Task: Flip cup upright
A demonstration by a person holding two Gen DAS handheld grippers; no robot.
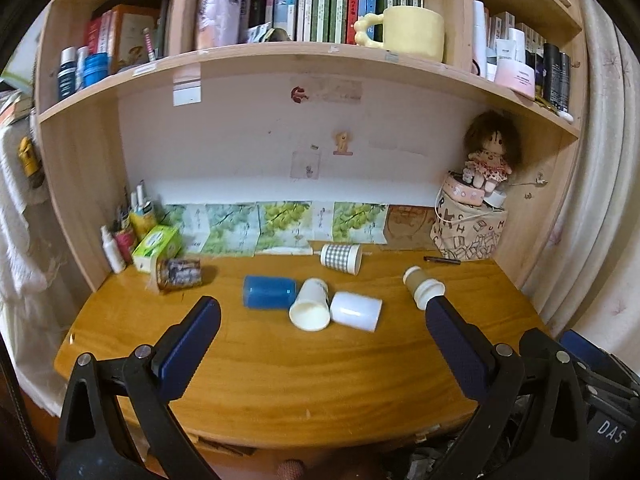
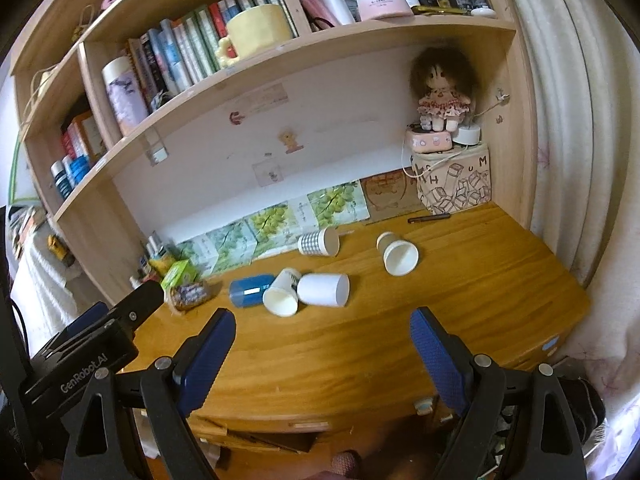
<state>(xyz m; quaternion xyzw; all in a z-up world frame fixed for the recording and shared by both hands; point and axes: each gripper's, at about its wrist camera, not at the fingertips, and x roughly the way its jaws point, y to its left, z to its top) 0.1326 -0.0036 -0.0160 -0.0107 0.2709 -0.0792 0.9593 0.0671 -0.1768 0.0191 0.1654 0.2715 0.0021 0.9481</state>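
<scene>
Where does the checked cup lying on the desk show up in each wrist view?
Left wrist: checked cup lies on its side just above centre, near the leaf prints.
Right wrist: checked cup lies at centre, behind the blue cup.
Shared landmark: the doll at the back right.

Blue cup (image 1: 269,292), cream cup (image 1: 310,307), white cup (image 1: 356,311), grey-check cup (image 1: 341,258), tan cup (image 1: 423,288); orange-brown desk (image 1: 320,368); gripper pads (image 1: 192,340) navy.

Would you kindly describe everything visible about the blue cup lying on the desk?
The blue cup is a glossy, plastic-looking cylinder lying on its side on the wooden desk, left of centre. It seems to touch the cream paper cup lying beside it. Which end is open cannot be told. Neither gripper touches it.
</scene>
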